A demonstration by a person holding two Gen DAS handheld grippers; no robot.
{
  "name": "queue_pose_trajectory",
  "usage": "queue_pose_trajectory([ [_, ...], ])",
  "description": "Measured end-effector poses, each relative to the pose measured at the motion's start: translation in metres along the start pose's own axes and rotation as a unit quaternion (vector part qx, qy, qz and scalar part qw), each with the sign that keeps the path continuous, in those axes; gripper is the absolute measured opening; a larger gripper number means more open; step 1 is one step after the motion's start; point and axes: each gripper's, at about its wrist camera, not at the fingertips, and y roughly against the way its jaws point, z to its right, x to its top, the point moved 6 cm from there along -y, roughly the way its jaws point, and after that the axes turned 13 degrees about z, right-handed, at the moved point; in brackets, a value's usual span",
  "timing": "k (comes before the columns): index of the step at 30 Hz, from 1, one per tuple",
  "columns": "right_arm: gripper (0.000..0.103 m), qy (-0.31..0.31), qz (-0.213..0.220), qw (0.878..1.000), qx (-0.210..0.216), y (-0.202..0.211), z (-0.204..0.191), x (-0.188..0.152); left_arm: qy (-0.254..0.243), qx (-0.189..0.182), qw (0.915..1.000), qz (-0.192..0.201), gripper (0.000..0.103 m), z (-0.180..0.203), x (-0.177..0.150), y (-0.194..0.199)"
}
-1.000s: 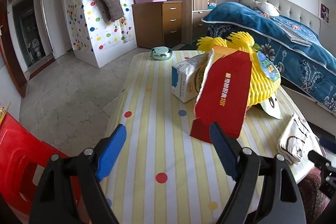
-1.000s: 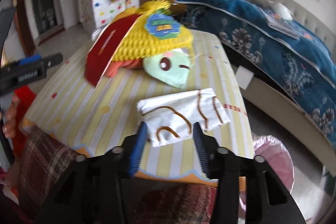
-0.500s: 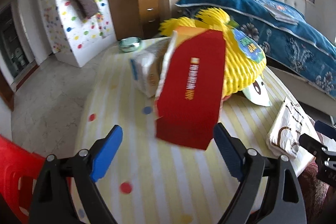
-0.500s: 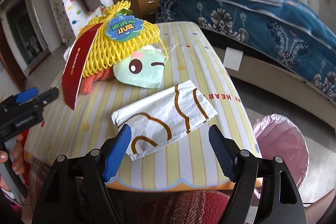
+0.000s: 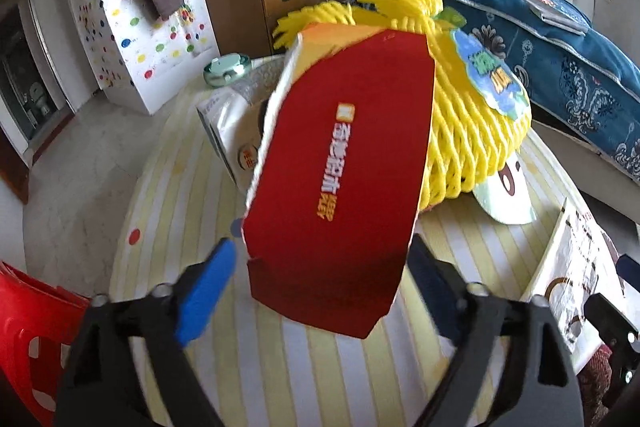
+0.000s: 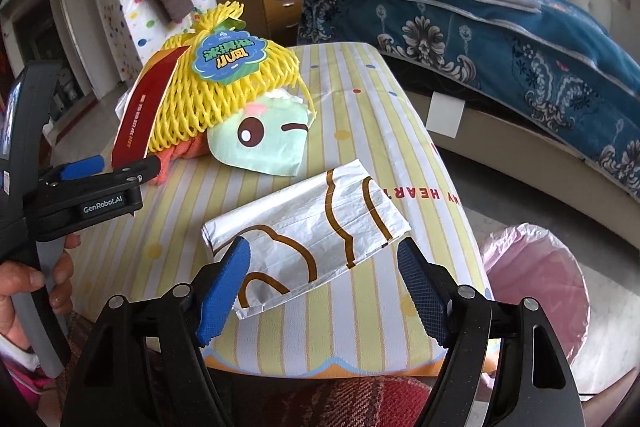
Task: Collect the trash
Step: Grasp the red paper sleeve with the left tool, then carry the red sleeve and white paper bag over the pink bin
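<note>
Left gripper (image 5: 320,291) is closing around the low edge of the red carton (image 5: 340,179), right gripper (image 6: 324,291) gapes over the crinkly wrapper (image 6: 304,239) near the table's (image 6: 360,99) edge; both look light, crushable, so pinch edges gently.

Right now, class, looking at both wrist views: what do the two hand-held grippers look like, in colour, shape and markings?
Both are black plastic frames with round silver rivets. The right gripper has two angled arms ending in ribbed blue pads. The left gripper is built the same, with blue pads. Seen side-on from the right wrist view, its body carries white "GenRobot.AI" lettering and a grey handle.
</note>
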Motion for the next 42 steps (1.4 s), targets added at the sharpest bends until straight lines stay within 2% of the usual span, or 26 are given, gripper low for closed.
queue_pose_trajectory([
  [7,0.076,-0.003,-0.001,1.000,0.003,0.001,-0.001,-0.003,0.026,-0.006,0.9996,0.005,0.073,-0.010,-0.003,0.008],
  [15,0.076,-0.003,-0.003,1.000,0.004,0.000,-0.003,-0.005,0.054,-0.013,0.9975,0.044,0.073,-0.031,-0.004,0.049],
  [21,0.079,-0.001,-0.041,0.999,0.019,-0.016,-0.015,-0.013,0.068,-0.009,0.9958,0.060,0.073,-0.044,0.004,0.066],
  [22,0.075,0.017,-0.043,0.999,0.011,-0.017,-0.019,-0.013,0.070,-0.008,0.9957,0.061,0.073,-0.045,0.005,0.067],
  [23,0.062,0.034,-0.040,0.999,0.005,-0.015,-0.023,-0.013,0.072,-0.007,0.9954,0.063,0.073,-0.047,0.005,0.069],
  [24,0.054,0.037,-0.039,0.999,0.007,-0.015,-0.025,-0.013,0.073,-0.007,0.9953,0.064,0.073,-0.047,0.006,0.070],
  [26,0.029,0.043,-0.035,0.998,0.017,-0.013,-0.029,-0.014,0.075,-0.007,0.9950,0.065,0.073,-0.047,0.006,0.071],
  [27,0.023,0.043,-0.034,0.998,0.020,-0.011,-0.029,-0.014,0.076,-0.007,0.9950,0.065,0.073,-0.046,0.006,0.072],
  [28,0.010,0.040,-0.032,0.998,0.021,-0.009,-0.028,-0.015,0.076,-0.008,0.9949,0.065,0.073,-0.046,0.005,0.072],
  [29,0.004,0.035,-0.028,0.999,0.027,-0.005,-0.027,-0.014,0.076,-0.009,0.9949,0.066,0.073,-0.044,0.006,0.073],
  [35,0.003,0.046,0.031,0.998,0.023,0.031,-0.022,0.006,0.067,-0.033,0.9941,0.079,0.073,-0.030,0.013,0.089],
  [42,0.003,0.040,0.070,0.997,0.002,0.067,-0.003,0.028,0.041,-0.092,0.9905,0.095,0.073,0.025,0.026,0.106],
])
